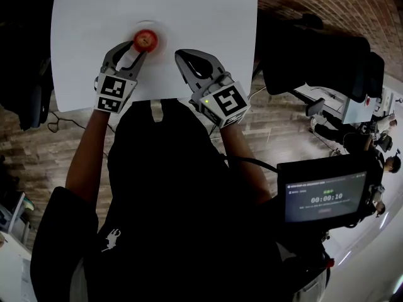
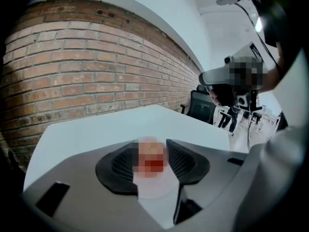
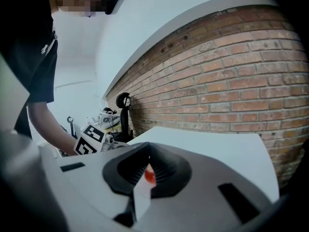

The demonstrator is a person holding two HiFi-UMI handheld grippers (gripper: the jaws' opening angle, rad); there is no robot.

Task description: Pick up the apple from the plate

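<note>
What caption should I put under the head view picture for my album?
Left gripper, jaws open, at a red apple on the white table; right gripper nearby, jaws shut.

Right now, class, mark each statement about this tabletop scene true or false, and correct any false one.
1. The apple sits on a white plate on the white table. True.
2. The apple is green. False: it is red.
3. The left gripper has its jaws apart, with the apple between them. True.
4. The right gripper holds the apple. False: it holds nothing and sits over the table to the apple's right in the head view.
5. A brick wall stands beyond the table. True.
</note>
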